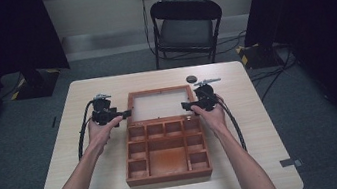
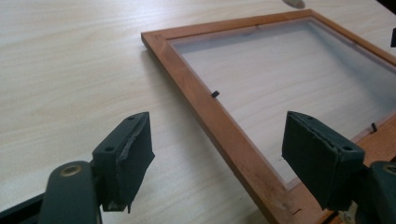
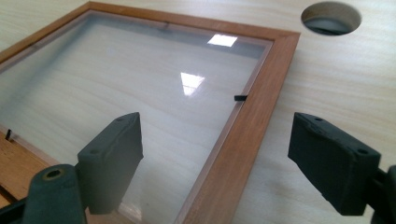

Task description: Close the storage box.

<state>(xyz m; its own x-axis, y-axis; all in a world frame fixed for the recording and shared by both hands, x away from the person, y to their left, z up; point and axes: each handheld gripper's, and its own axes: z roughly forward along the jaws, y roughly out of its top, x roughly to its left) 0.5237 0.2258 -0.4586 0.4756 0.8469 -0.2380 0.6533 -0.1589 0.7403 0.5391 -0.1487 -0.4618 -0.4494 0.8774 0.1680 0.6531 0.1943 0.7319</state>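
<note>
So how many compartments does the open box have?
9 in the box: four small ones along the back row, two down the left side, two down the right side, one large middle one. None looks hidden.

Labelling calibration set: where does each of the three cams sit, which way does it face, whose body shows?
High view: above the person's side, facing forward and down on the table; both forearms, left tongs, right tongs, open wooden box.
Left gripper view: rides the left tongs, jaws apart astride the lid frame's left rail.
Right gripper view: rides the right tongs, jaws apart astride the right rail, table hole beyond.
Shared: both gripper views see the lid's clear pane.
</note>
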